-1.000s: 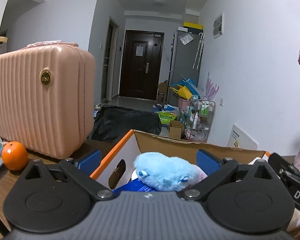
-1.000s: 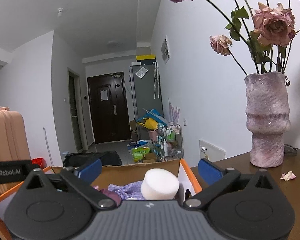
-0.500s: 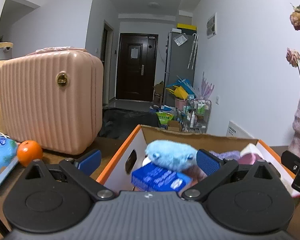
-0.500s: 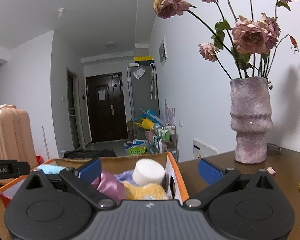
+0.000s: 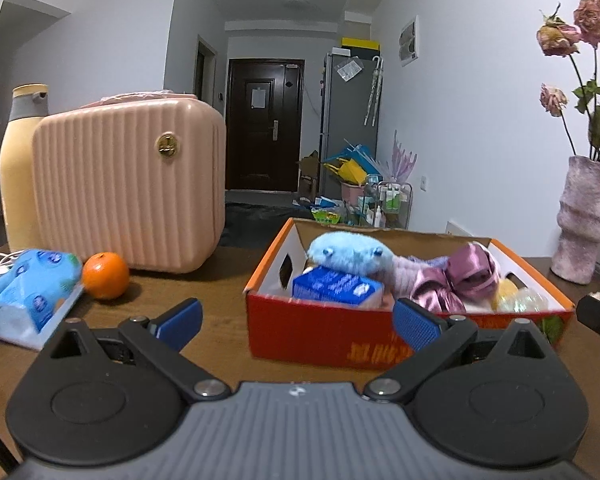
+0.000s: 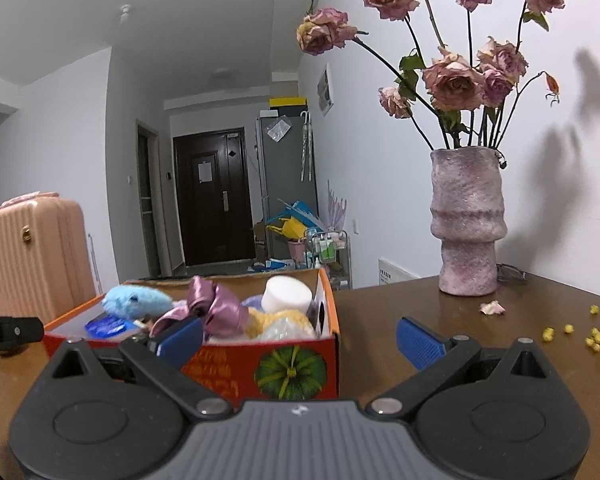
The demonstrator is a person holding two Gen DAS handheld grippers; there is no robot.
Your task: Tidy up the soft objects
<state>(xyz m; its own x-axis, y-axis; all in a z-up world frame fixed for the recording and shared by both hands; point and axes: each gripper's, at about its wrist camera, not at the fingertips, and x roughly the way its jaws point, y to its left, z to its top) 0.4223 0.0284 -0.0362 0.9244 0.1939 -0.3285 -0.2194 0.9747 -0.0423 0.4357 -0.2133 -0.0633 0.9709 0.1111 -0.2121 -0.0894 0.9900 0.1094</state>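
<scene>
Now one box (image 5: 340, 344) stands on the table (image 5: 220, 280), holding one blue plush (image 5: 350, 254), one tissue pack (image 5: 336, 289), one purple bow (image 5: 456, 276) and one white sponge (image 6: 287, 294). Both grippers, left (image 5: 296, 322) and right (image 6: 298, 338), hang spread wide, empty, before the box.

Left gripper: your left gripper (image 5: 296, 320) has pulled back and up from the orange box (image 5: 380, 340); a second ago it sat right over the near rim, now the whole front wall shows beyond its wide-apart jaws.
Right gripper: your right gripper (image 6: 298, 338) has backed off too, with bare table (image 6: 380, 320) now between it and the box.
Box view: the blue plush (image 5: 350, 256), once filling your left view, now lies well ahead.
</scene>
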